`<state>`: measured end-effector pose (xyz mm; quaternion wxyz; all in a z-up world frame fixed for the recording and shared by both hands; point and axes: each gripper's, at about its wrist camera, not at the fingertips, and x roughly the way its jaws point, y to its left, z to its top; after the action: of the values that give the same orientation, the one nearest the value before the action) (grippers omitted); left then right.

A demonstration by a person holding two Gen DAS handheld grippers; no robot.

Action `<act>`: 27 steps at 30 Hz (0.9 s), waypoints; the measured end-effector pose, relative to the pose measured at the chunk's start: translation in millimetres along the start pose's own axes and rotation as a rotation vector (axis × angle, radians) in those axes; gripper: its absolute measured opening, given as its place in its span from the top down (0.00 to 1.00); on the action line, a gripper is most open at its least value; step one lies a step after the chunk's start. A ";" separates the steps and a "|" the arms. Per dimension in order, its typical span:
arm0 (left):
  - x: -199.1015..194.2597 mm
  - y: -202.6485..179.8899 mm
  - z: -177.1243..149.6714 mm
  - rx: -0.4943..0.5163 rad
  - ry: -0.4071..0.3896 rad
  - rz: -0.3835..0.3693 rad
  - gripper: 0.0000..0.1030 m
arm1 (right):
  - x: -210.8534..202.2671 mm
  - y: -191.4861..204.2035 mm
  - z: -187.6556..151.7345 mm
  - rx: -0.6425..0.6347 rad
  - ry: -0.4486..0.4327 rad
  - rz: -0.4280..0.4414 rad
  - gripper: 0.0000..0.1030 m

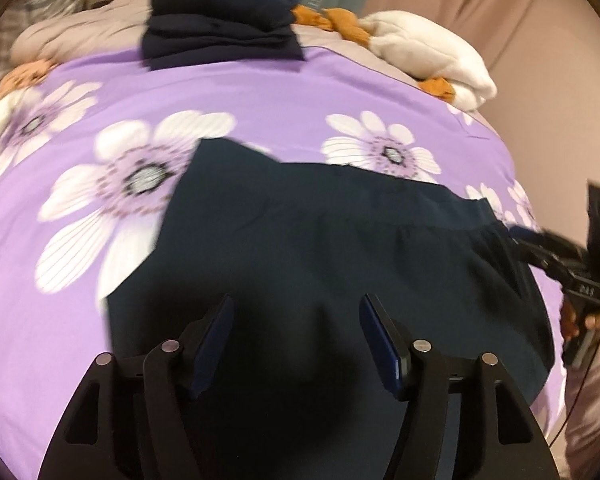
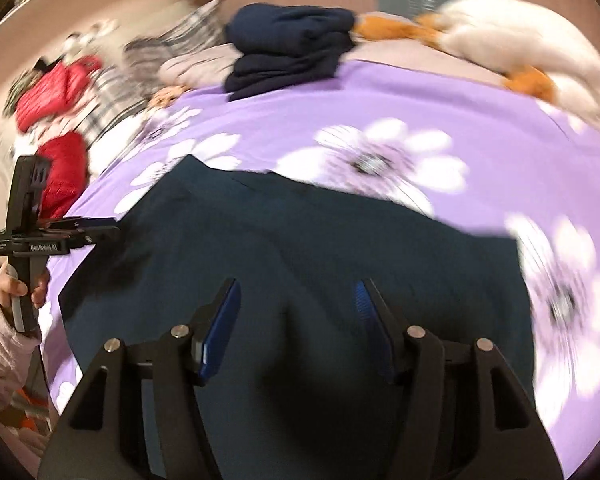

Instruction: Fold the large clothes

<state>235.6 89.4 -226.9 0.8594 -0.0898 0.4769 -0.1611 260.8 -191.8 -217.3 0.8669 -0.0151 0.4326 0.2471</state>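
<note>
A dark navy garment [image 1: 320, 240] [image 2: 300, 232] lies spread flat on the purple flowered bedspread [image 1: 260, 100] [image 2: 440, 100], its far edge folded straight. In the left wrist view my left gripper [image 1: 296, 312] hovers over the garment's near part, open, with only flat cloth seen below the gap between its blue pads. My right gripper [image 2: 298, 292] stands open the same way over the garment. Each gripper also shows in the other view: the right gripper [image 1: 540, 248] at the garment's right edge, the left gripper [image 2: 96, 234] at its left edge, each held by a hand.
A stack of folded dark clothes [image 1: 220, 28] [image 2: 292, 48] sits at the far side of the bed. A white and orange soft bundle [image 1: 428, 52] [image 2: 520, 48] lies at the back right. Red items [image 2: 60, 92] and plaid fabric [image 2: 112, 80] are off the bed's left.
</note>
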 end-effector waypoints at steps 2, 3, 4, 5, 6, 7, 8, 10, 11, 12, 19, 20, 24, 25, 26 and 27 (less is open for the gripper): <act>8.5 -4.9 6.3 0.007 0.007 -0.018 0.37 | 17.9 3.1 18.9 -0.039 0.011 0.034 0.41; 12.2 -7.0 8.9 0.008 0.010 -0.025 0.34 | 25.2 3.6 25.4 -0.051 0.017 0.039 0.40; 15.8 -8.5 11.3 0.006 0.011 -0.031 0.31 | 37.8 4.0 34.4 -0.074 0.033 0.044 0.40; 19.4 -9.1 13.7 0.004 0.011 -0.038 0.28 | 45.5 3.4 39.0 -0.092 0.046 0.048 0.40; 21.9 -8.8 15.4 0.001 0.011 -0.045 0.28 | 53.0 4.3 43.7 -0.108 0.059 0.049 0.40; 23.0 -8.6 16.2 -0.002 0.011 -0.049 0.28 | 64.8 5.2 49.6 -0.137 0.079 0.048 0.40; 24.6 -7.5 16.6 -0.007 0.010 -0.053 0.28 | 71.0 5.3 53.1 -0.157 0.089 0.044 0.40; 28.4 -3.3 16.9 -0.017 0.014 -0.061 0.28 | 84.3 3.6 61.4 -0.189 0.101 0.050 0.40; 30.0 -2.2 16.9 -0.021 0.015 -0.060 0.28 | 90.7 2.0 65.1 -0.195 0.107 0.060 0.40; 31.5 0.6 16.0 -0.024 0.019 -0.060 0.28 | 95.2 0.1 67.9 -0.197 0.110 0.069 0.40; 39.1 10.4 12.6 -0.034 0.033 -0.075 0.28 | 124.6 1.5 72.0 -0.245 0.171 0.106 0.40; 39.4 10.2 12.7 -0.031 0.033 -0.075 0.28 | 127.6 2.0 70.3 -0.254 0.187 0.114 0.41; 41.6 10.6 14.5 -0.025 0.033 -0.076 0.28 | 130.6 10.8 61.7 -0.319 0.222 0.124 0.60; 41.9 11.0 14.7 -0.028 0.034 -0.078 0.28 | 129.3 12.7 60.6 -0.333 0.223 0.125 0.70; 42.0 12.0 14.9 -0.032 0.034 -0.080 0.28 | 128.2 14.3 59.7 -0.346 0.226 0.116 0.74; 42.1 13.0 15.1 -0.036 0.034 -0.083 0.28 | 127.5 15.9 58.6 -0.359 0.231 0.105 0.83</act>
<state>271.7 86.2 -256.2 0.8420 -0.1220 0.4900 -0.1896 361.5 -110.8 -274.3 0.7810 -0.1751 0.4782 0.3615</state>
